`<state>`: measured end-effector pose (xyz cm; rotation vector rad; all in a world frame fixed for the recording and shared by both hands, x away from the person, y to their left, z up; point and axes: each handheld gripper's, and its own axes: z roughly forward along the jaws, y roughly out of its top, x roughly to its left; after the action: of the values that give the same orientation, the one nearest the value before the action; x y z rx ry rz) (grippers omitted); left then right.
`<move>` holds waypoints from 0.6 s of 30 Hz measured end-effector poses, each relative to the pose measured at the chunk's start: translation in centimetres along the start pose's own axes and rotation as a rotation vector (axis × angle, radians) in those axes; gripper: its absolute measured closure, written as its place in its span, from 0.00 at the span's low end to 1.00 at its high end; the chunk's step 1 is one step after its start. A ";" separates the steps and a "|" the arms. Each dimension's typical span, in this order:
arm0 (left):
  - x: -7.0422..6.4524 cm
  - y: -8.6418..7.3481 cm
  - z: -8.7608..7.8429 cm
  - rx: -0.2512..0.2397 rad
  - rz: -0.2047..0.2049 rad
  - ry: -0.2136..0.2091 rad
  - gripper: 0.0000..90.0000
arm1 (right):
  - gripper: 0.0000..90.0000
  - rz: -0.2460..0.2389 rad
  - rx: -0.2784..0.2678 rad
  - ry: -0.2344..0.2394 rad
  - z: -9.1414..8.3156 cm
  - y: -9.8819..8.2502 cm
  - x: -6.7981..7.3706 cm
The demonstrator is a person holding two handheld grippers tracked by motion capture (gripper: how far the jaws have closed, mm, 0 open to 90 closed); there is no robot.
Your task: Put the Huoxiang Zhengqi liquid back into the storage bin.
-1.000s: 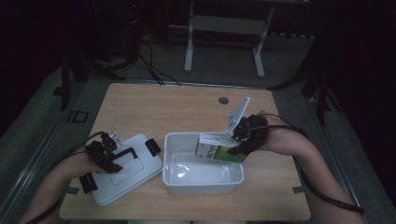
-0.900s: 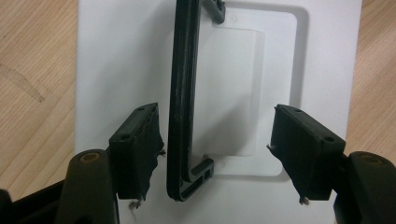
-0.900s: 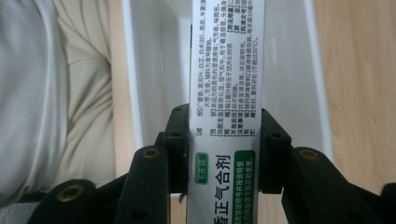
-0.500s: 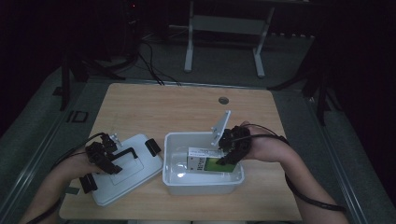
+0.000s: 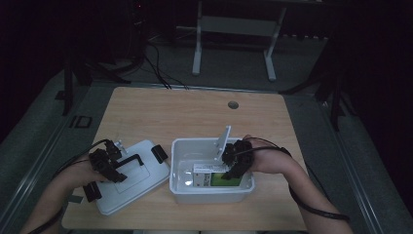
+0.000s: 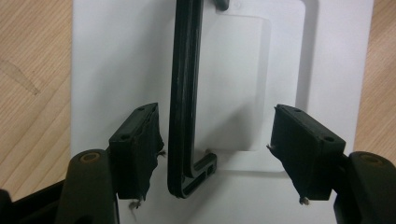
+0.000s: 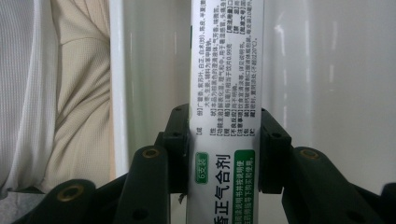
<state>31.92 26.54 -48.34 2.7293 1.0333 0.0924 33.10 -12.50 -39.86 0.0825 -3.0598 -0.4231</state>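
Note:
A white and green carton (image 5: 210, 176) lies low inside the open white bin (image 5: 204, 196) at the table's middle, and my right gripper (image 5: 233, 165) is shut on its right end. In the right gripper view both pads clamp the printed carton (image 7: 226, 70) with the right gripper (image 7: 226, 150) close to the bin's wall (image 7: 327, 93). The bin's white lid (image 5: 146, 178) lies flat to the left, its black handle (image 5: 130, 161) folded down. My left gripper (image 5: 109, 168) hovers over it, open; the handle (image 6: 184, 93) stands between the jaws of the left gripper (image 6: 219, 154), nearer the left pad, untouched on the right.
Black clips (image 5: 158, 152) sit at the lid's ends. The wooden table (image 5: 195, 114) has a round cable hole (image 5: 233, 105) at the back. A person's light clothing (image 7: 56, 93) shows beyond the bin's near rim. Dark floor and a stand's legs lie behind the table.
My right gripper has come down and leftward with the carton, from above the bin's right rim to inside the bin. The left gripper and the lid have stayed put.

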 end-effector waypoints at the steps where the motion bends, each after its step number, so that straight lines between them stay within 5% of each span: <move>1: 0.0 0.0 0.0 0.002 0.000 0.000 0.37 | 0.71 0.001 0.002 0.003 0.2 0.0 0.0; 18: 0.0 -0.3 0.2 0.007 0.002 0.001 0.37 | 0.71 0.032 0.058 0.023 4.0 -0.5 -0.8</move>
<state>31.76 26.68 -48.59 2.7367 1.0324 0.0905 33.70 -11.89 -43.90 0.0404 -3.0465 -0.3288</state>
